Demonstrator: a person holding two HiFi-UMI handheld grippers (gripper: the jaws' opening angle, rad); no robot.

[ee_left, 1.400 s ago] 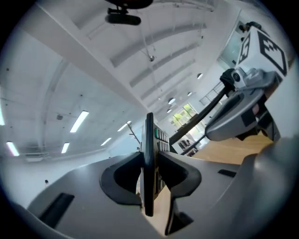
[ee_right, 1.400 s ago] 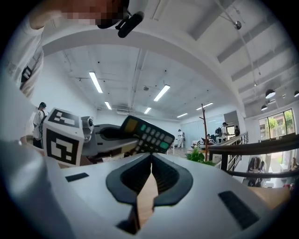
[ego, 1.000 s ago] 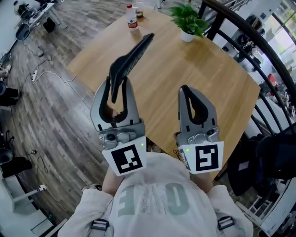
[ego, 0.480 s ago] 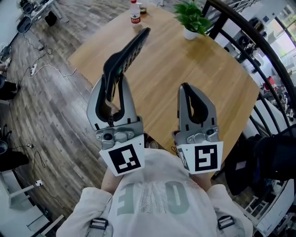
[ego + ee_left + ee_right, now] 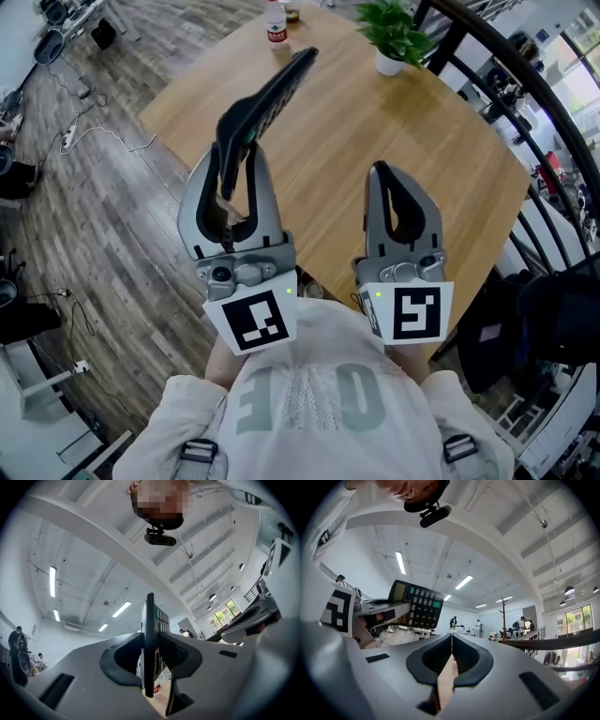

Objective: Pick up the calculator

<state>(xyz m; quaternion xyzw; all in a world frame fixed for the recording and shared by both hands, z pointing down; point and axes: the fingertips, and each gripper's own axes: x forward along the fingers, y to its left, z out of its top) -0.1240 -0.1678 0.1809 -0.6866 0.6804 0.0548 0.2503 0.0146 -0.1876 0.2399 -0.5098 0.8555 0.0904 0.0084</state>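
From the head view, the left tool [image 5: 238,161] was raised over the near edge of the round wooden tabletop [image 5: 375,122], clenched on the lower end of the black calculator [image 5: 277,89]. The calculator was lifted clear of the wood and slanted up and away toward the far side. The right tool [image 5: 386,180] was beside it over the tabletop, well apart from the calculator, its jaws pressed together with nothing in them. Each tool carried a marker cube [image 5: 251,319] at its near end, close to the person's pale sweatshirt [image 5: 309,394]. At the far edge of the tabletop stood a bottle [image 5: 276,21] and a potted plant [image 5: 392,33]. A wooden floor [image 5: 112,206] lay to the left and a dark railing [image 5: 525,103] curved along the right.

In the left gripper view, the calculator [image 5: 149,616] stood edge-on between the two dark pads [image 5: 123,660], which pressed on it from either side. Its rows of keys [image 5: 161,616] faced right. A head camera [image 5: 160,538] showed overhead against a white ceiling with strip lights [image 5: 52,581].

In the right gripper view, the right tool's [image 5: 451,656] jaws met in a thin line, gripping nothing, with a strip of the tabletop visible below them. Up to the left, the calculator [image 5: 417,604] showed its display and keys, held in the left tool [image 5: 375,609]. Far behind stood a few people [image 5: 453,622] and a coat stand [image 5: 503,616].
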